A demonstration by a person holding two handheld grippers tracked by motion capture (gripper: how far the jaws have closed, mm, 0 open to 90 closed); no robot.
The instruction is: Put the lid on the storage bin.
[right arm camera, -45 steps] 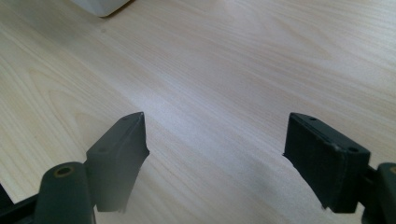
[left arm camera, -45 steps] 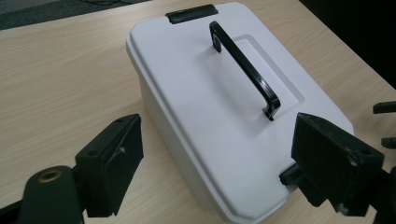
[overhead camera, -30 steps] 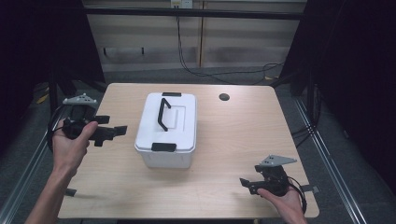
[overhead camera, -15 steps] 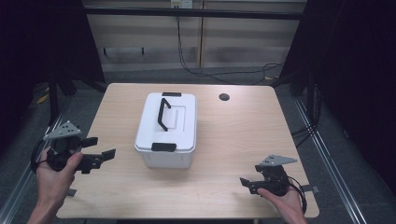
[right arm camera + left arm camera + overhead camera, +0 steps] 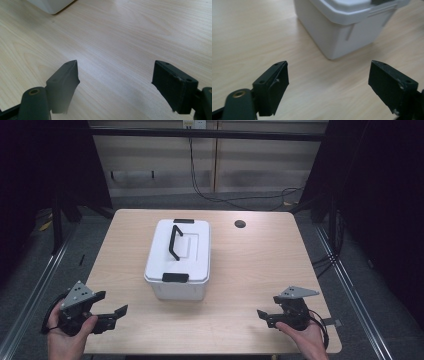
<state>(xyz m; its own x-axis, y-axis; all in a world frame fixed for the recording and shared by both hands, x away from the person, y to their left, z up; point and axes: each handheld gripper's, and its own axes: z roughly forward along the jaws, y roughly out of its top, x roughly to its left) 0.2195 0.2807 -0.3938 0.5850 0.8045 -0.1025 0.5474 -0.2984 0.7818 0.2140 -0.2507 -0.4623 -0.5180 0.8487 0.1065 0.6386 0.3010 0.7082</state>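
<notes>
Wooden table (image 5: pixel 240 270): one white box (image 5: pixel 178 260), two grippers (image 5: pixel 111 316) (image 5: pixel 265 316), jaws spread, seemingly empty.

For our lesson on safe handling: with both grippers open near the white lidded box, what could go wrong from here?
1. The white box has black latches at both ends; lifting by the handle with a latch loose could drop the tub.
2. The left gripper sits at the table edge and could knock it when moving in.
3. The right gripper is farther from the box, so it may arrive late.
</notes>
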